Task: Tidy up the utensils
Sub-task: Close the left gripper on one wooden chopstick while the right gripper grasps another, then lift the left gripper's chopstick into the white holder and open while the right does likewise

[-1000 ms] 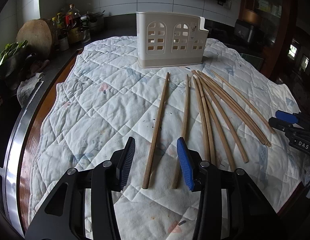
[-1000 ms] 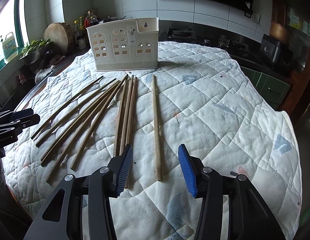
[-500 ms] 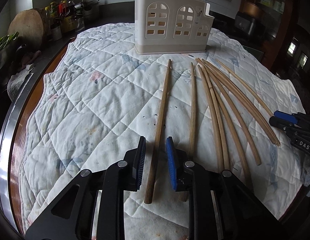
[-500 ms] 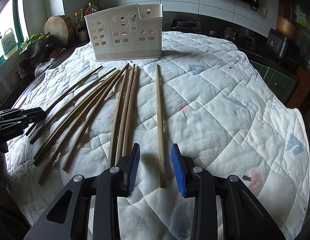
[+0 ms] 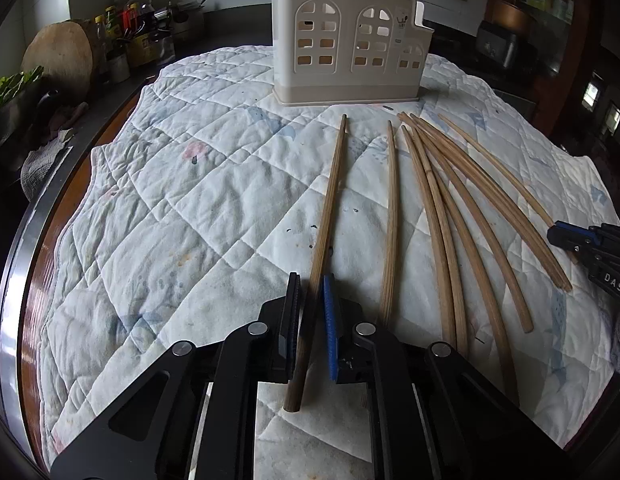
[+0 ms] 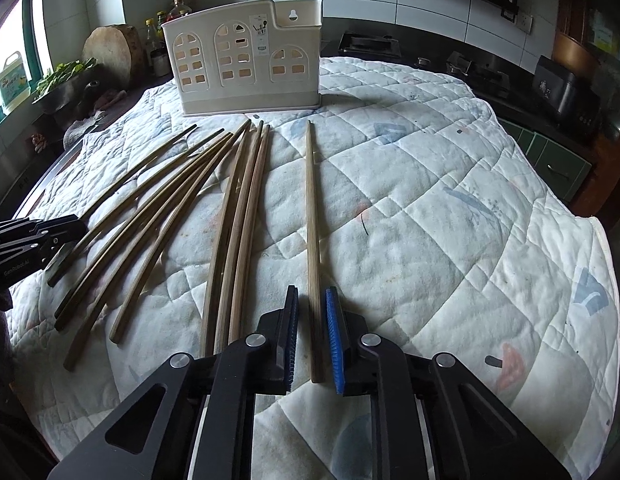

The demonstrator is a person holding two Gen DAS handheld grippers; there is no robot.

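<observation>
Wooden chopsticks lie fanned on the quilted cloth (image 5: pixel 189 220) over my worktop, tips toward the cream holder (image 5: pixel 342 68) standing upright at the far edge.

Starting at the left: a second ago my left tool (image 5: pixel 312 312) stood wide open above the cloth. It has since come down a little and closed, and now it is clamped on the leftmost chopstick (image 5: pixel 330 200) near its thick end. That end pokes out behind the pads and the rest of the stick lies flat on the cloth.

Between the two tools the loose chopsticks (image 5: pixel 392 220) have not shifted. One lies alone just beside my held stick; the others bunch and cross each other.

At the right the same thing has happened. My right tool (image 6: pixel 313 320) was open a second ago and is now pinched on the rightmost chopstick (image 6: pixel 312 208), which also rests on the cloth.

I judge both grasps made — what remains is lifting each stick and dropping it into the holder.

Counted:
- Tools: two.
- Holders: one.
- Chopsticks: nine or ten in all, since the overlaps blur the tally. Two are gripped, none is in the holder yet.
</observation>
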